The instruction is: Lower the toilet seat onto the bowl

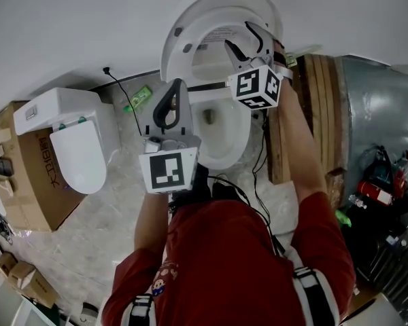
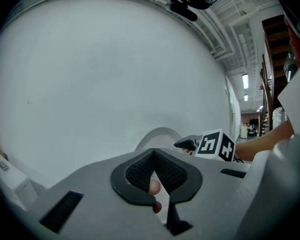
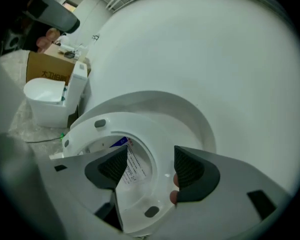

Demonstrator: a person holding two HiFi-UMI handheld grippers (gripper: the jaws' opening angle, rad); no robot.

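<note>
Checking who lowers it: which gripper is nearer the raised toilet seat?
Right. The right gripper is at the toilet seat rim; the left gripper hangs back, beside the bowl.

The glossy white oval plastic toilet seat (image 1: 179,43) is showing grey bumpers (image 3: 100,124) and a blue-and-red-cornered label (image 3: 124,156). The grey plastic left gripper (image 1: 179,85) and right gripper (image 1: 236,34) are carrying black ribbed pads (image 3: 189,168) and black-and-white square-marker cubes (image 1: 168,171). The person is wearing a red top (image 1: 238,263) with black-and-white striped bands (image 1: 314,292).
</note>
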